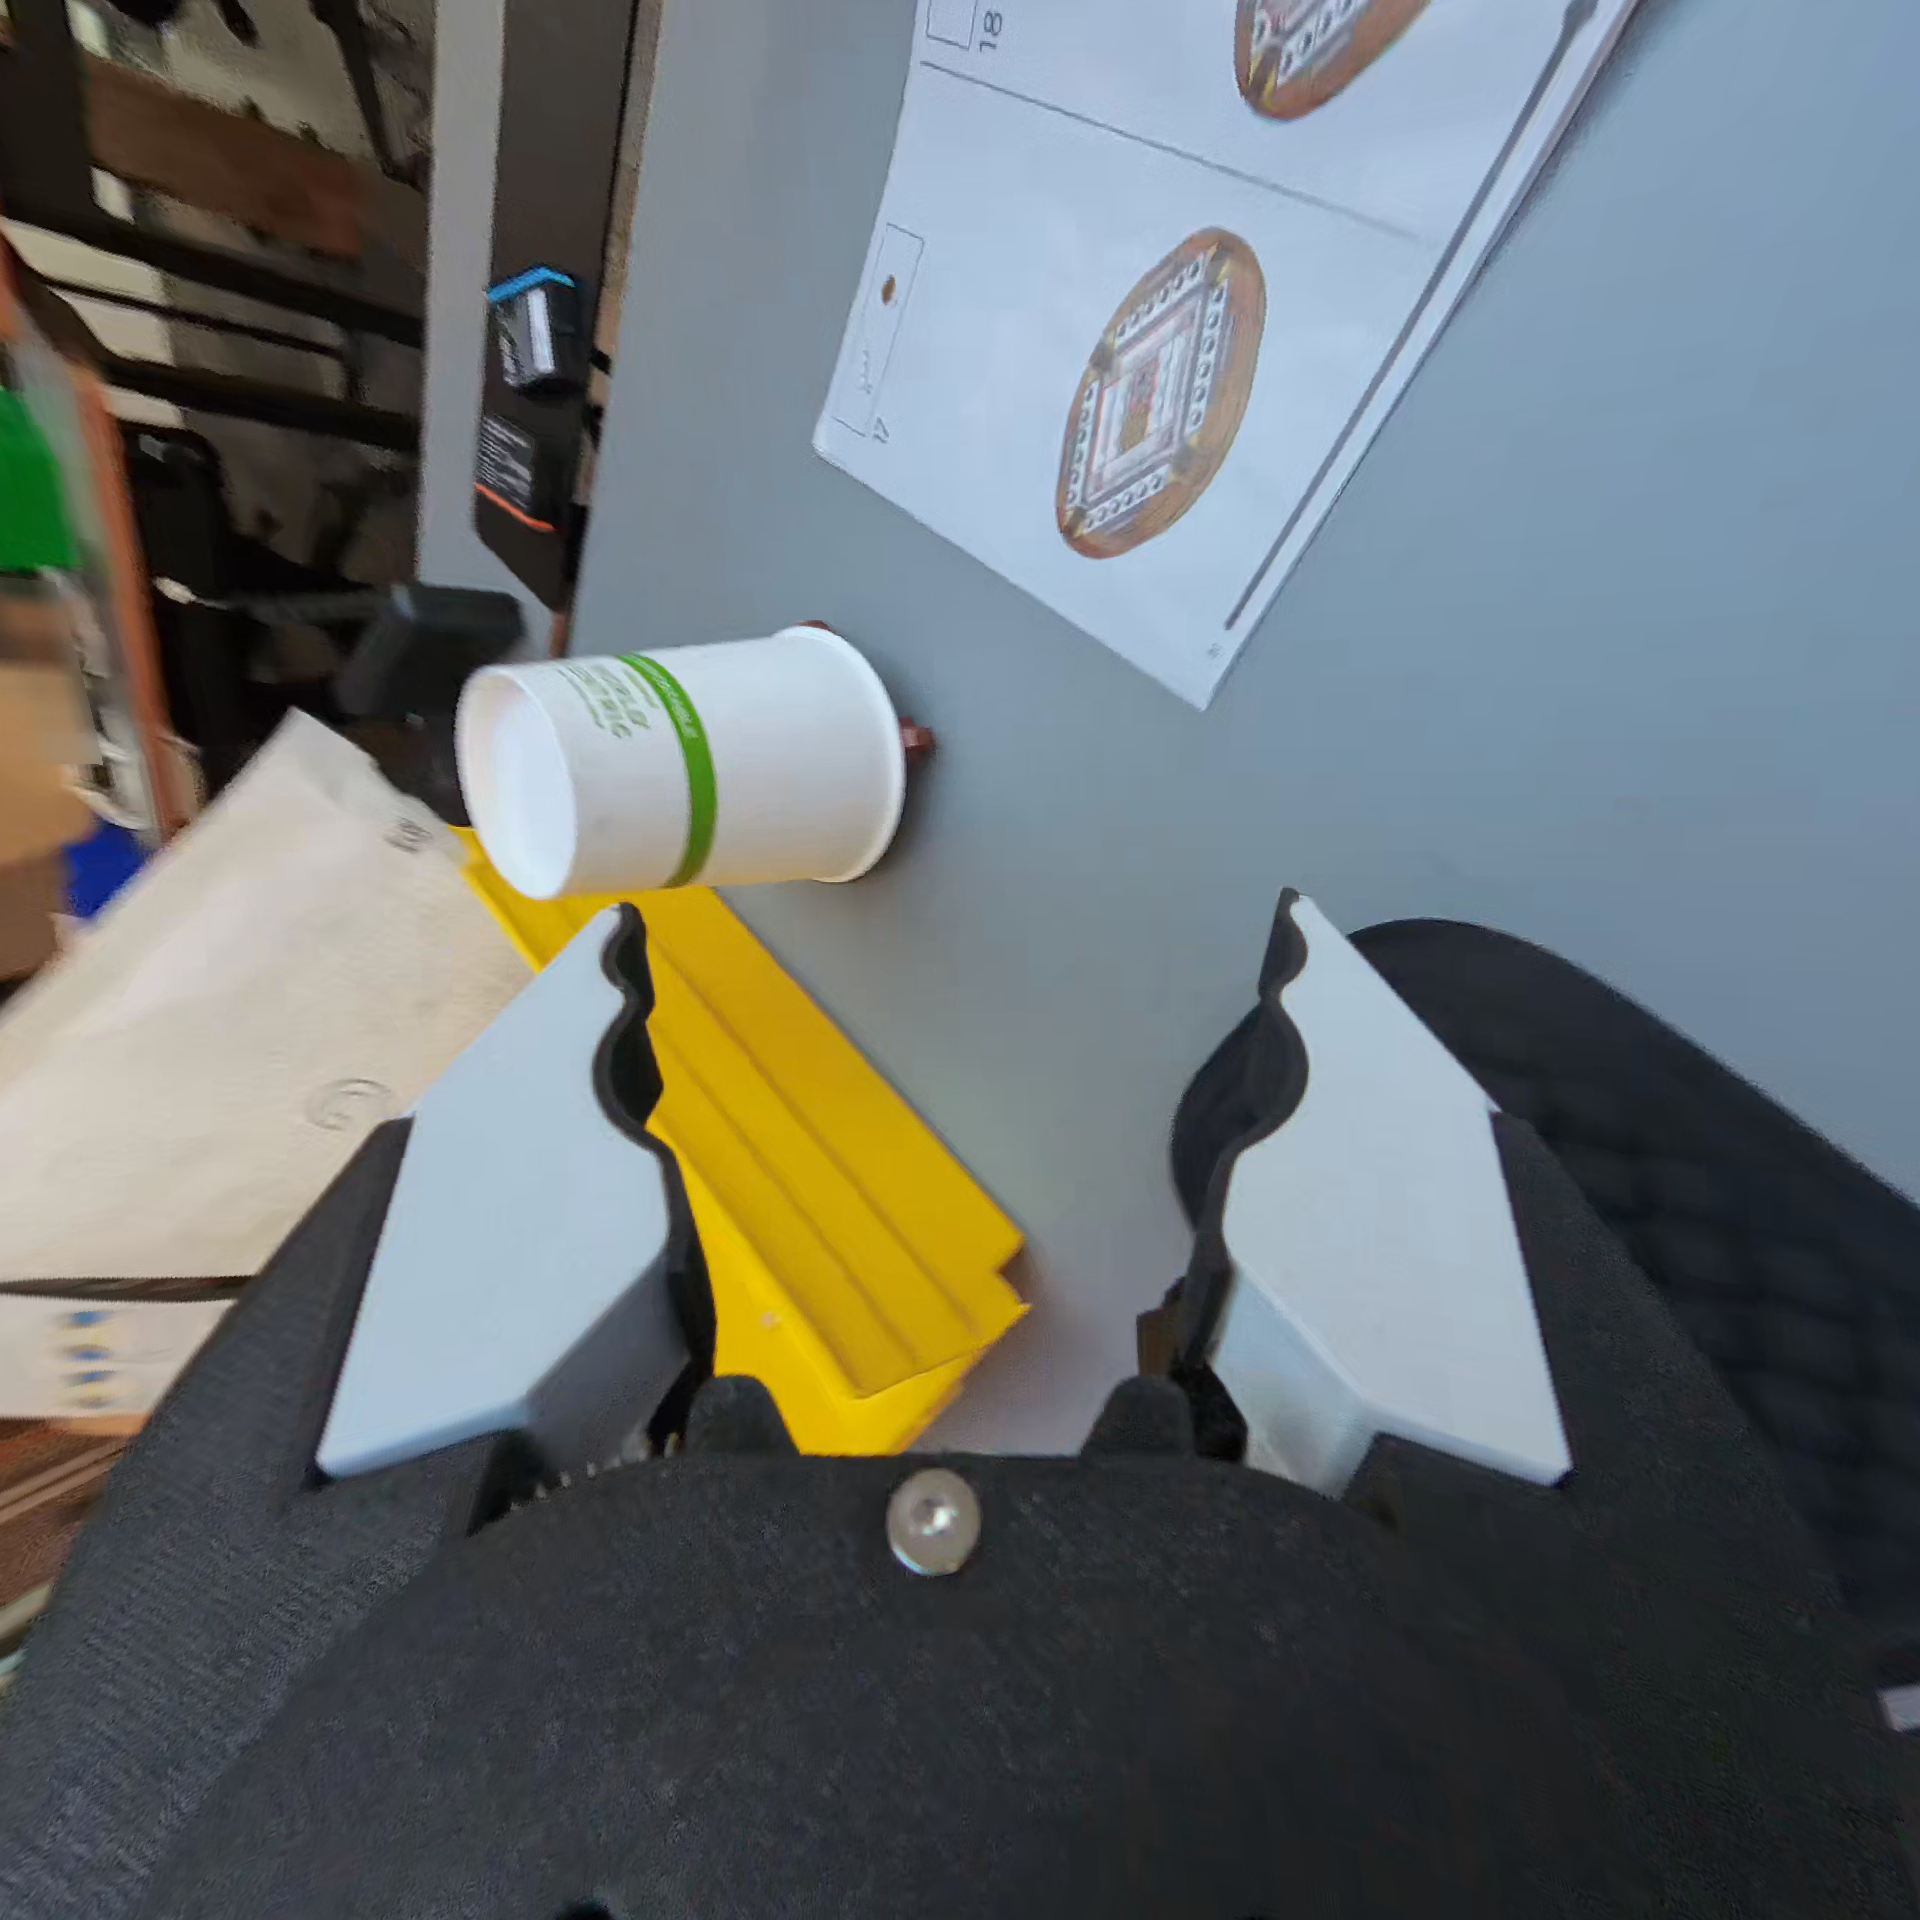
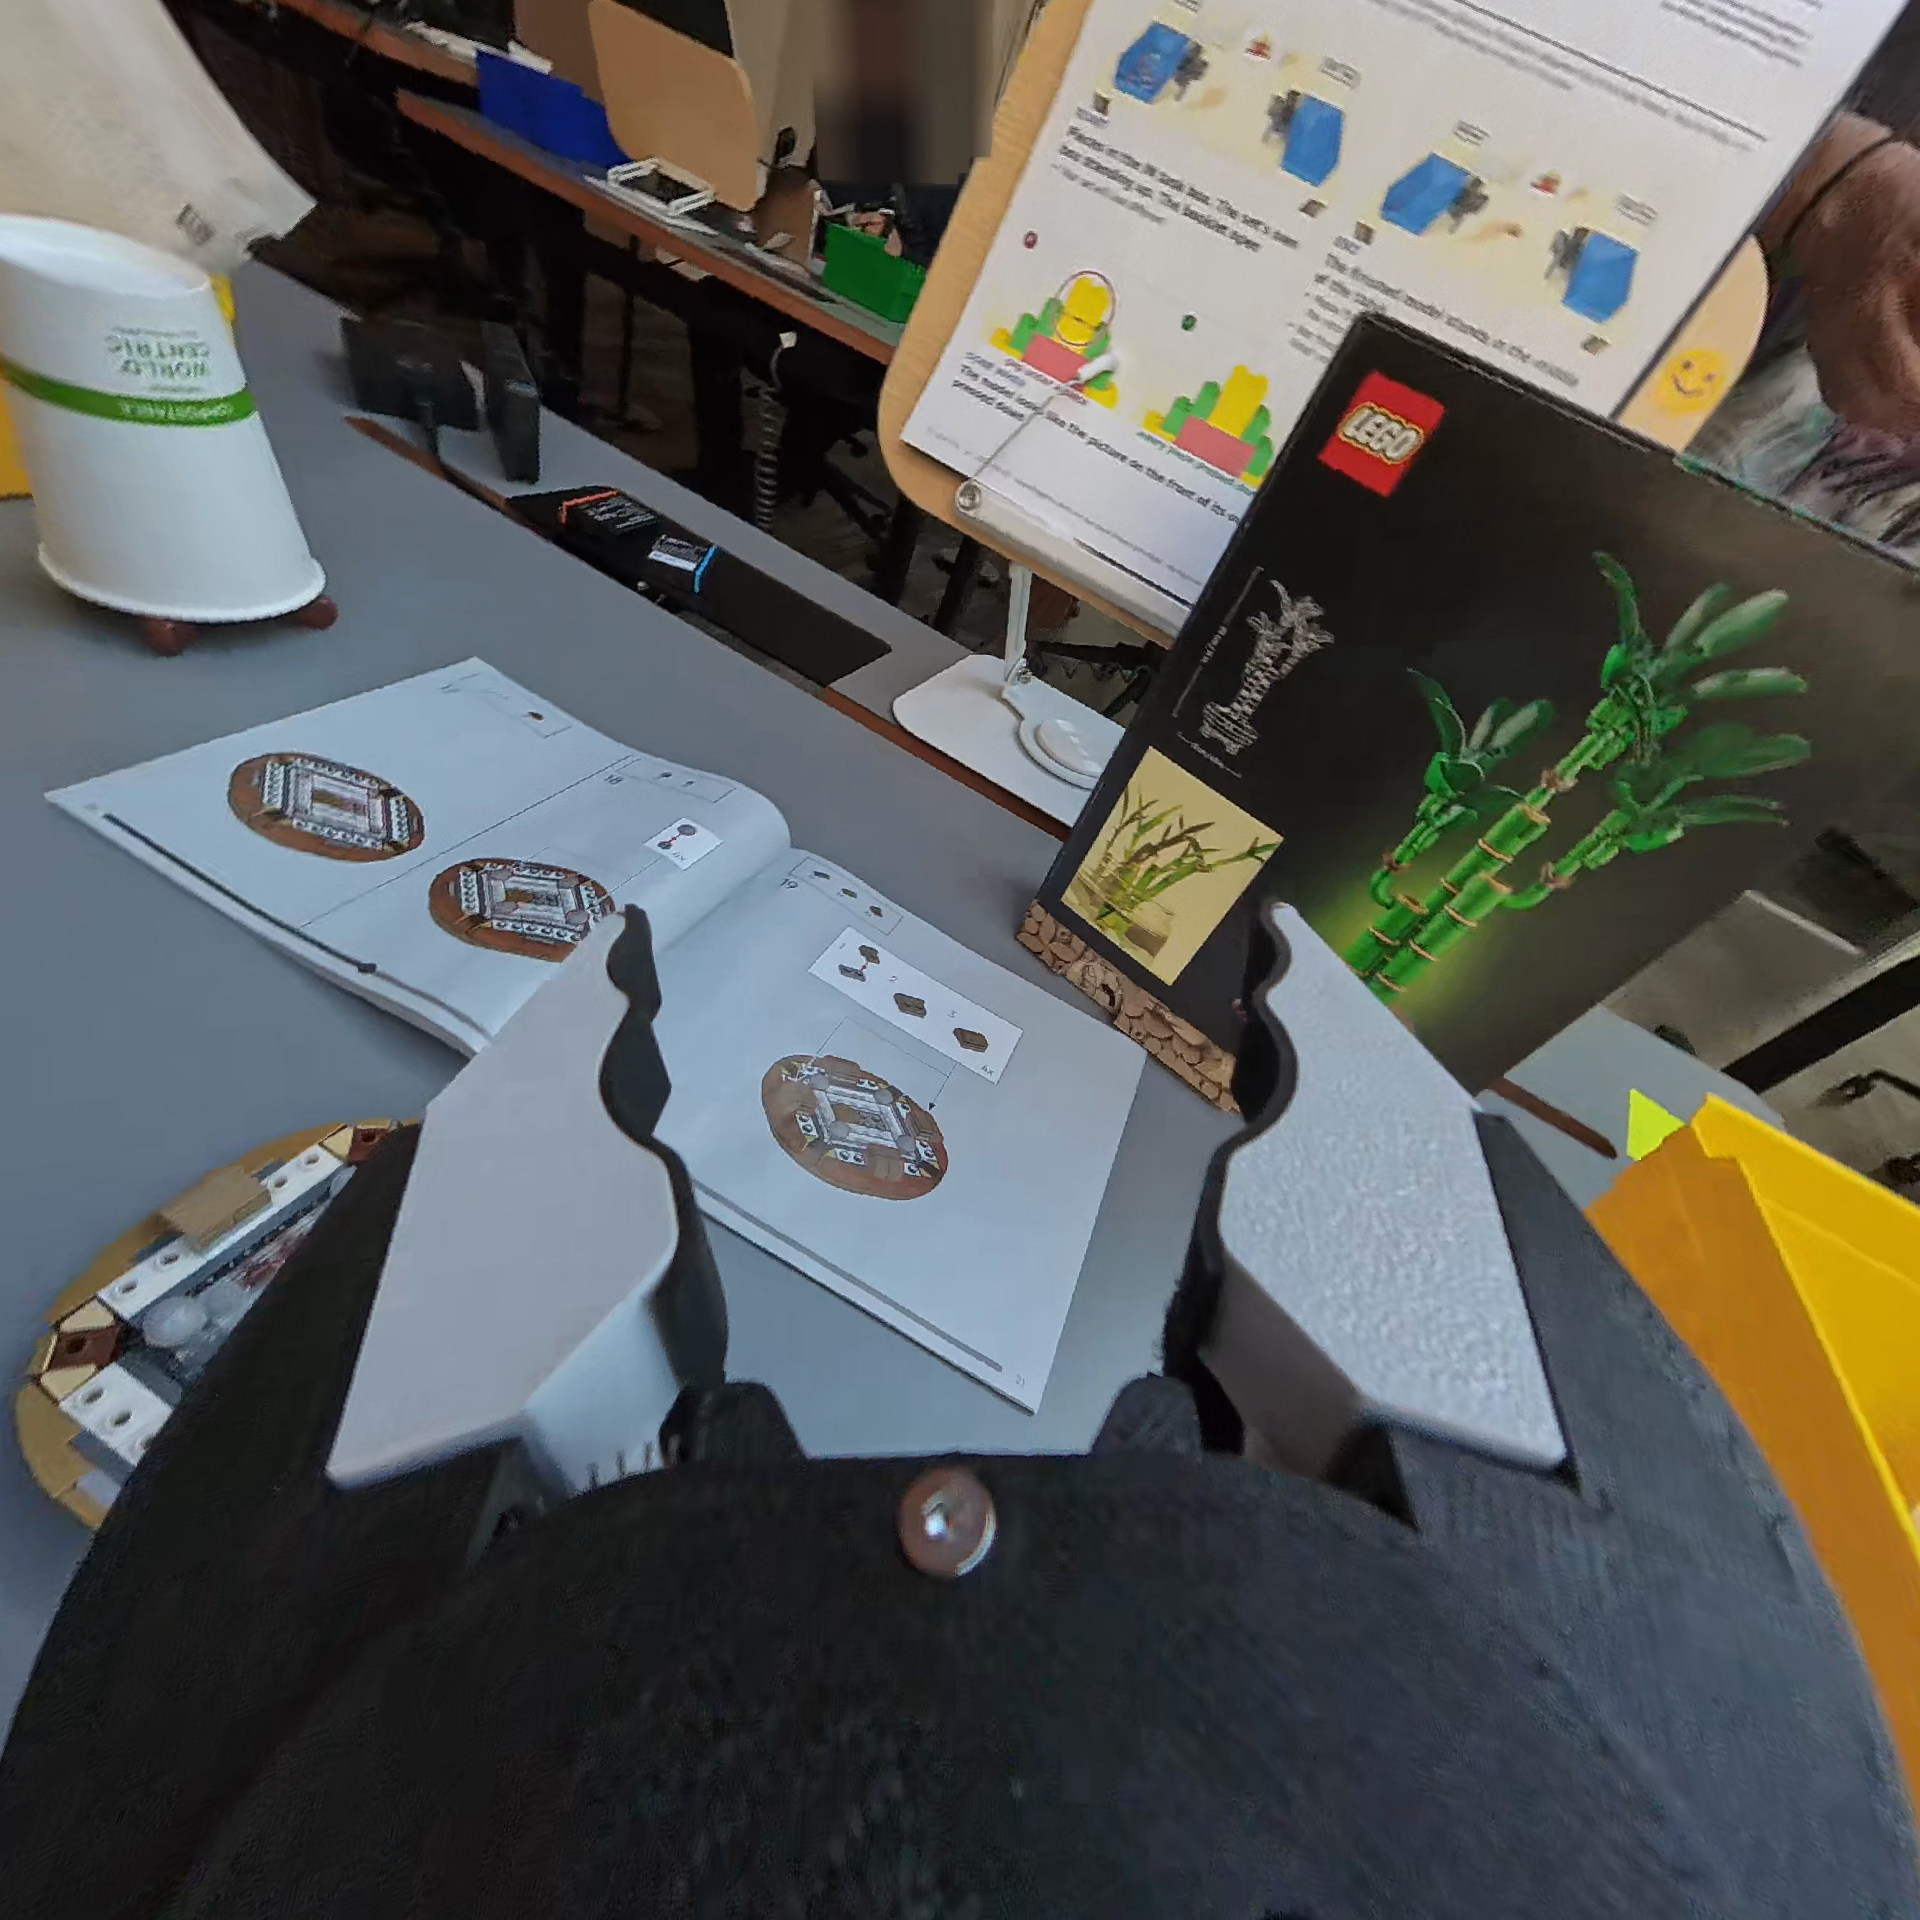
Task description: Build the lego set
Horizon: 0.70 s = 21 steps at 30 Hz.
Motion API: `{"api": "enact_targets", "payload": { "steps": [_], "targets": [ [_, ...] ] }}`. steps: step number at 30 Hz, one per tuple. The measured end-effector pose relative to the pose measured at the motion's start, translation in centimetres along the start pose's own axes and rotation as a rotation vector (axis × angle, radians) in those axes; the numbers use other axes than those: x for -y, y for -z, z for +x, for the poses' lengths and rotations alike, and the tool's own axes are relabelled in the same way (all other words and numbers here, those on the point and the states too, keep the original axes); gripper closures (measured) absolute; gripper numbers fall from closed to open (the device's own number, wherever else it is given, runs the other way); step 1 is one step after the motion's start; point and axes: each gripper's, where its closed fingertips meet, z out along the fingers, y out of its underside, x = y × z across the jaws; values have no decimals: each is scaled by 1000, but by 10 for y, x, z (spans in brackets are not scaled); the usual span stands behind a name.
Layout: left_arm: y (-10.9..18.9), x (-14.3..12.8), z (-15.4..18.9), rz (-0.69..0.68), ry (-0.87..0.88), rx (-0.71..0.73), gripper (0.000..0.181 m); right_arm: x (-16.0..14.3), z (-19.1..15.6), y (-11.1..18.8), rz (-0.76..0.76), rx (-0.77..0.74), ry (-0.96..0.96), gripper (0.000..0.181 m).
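Observation:
A round brown lego base [image 2: 135,1299] with white and grey bricks lies on the grey table [image 2: 208,1039] at the left edge of the right wrist view, partly behind my right gripper. The open instruction booklet [image 2: 623,935] lies ahead of it; it also shows in the left wrist view [image 1: 1195,312]. An upturned white paper cup [image 1: 686,769] with a green band stands over small brown pieces [image 1: 920,740]; it also shows in the right wrist view [image 2: 145,426]. My left gripper [image 1: 956,914] is open and empty above the table. My right gripper [image 2: 951,920] is open and empty above the booklet.
A yellow tray [image 1: 831,1174] lies under my left gripper. The black lego box [image 2: 1507,727] stands at the right behind the booklet. A clipboard stand [image 2: 1299,260] with a printed sheet stands beyond the table edge. A yellow bin [image 2: 1787,1299] is at the right. White paper [image 1: 208,1039] lies left. My right gripper's tips are some 15 centimetres from the round brown lego base [image 2: 135,1299].

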Motion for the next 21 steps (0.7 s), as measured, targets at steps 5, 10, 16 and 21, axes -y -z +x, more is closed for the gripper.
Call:
{"api": "enact_targets", "payload": {
  "steps": [5, 10, 16, 21],
  "targets": [
    [3, -14, 15, 237, 558, -242, 73, -15, 18, 0, 18, -46, -51, 70],
    [27, -91, -50, 382, 909, -108, 85, -19, 18, -2, 82, -19, -23, 91],
    [50, -190, -117, 340, 926, 90, 111, -19, 18, -12, 104, -15, 86, 140],
    [24, -220, -116, 197, 787, 18, 116, -16, 28, -23, 65, -28, 100, 146]
  ]
}}
